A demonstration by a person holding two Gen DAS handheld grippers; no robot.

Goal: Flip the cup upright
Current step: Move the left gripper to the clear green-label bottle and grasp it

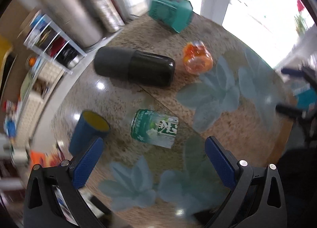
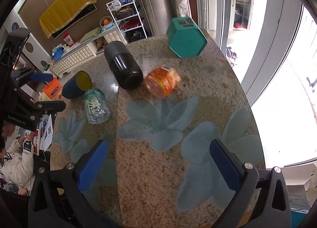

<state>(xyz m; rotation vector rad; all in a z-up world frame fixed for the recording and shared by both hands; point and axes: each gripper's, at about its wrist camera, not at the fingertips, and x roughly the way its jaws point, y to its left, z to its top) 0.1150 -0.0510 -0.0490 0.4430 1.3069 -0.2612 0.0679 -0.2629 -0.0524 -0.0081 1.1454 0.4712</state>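
Note:
A blue cup with a yellow inside (image 1: 87, 132) lies on its side near the table's left edge, its mouth facing up and right. It also shows in the right wrist view (image 2: 76, 85). My left gripper (image 1: 153, 149) is open and empty, its left finger (image 1: 87, 162) just in front of the cup. My right gripper (image 2: 158, 155) is open and empty above the table's near part, far from the cup. The right gripper also shows at the right edge of the left wrist view (image 1: 293, 89), and the left gripper at the left edge of the right wrist view (image 2: 49, 91).
On the granite table (image 2: 158, 178) lie a black flask (image 1: 134, 67), a green can (image 1: 154, 128), an orange jar (image 1: 197, 57) and a teal hexagonal box (image 1: 171, 11). The table's edge runs close behind the cup. A white shelf (image 2: 126, 20) stands beyond.

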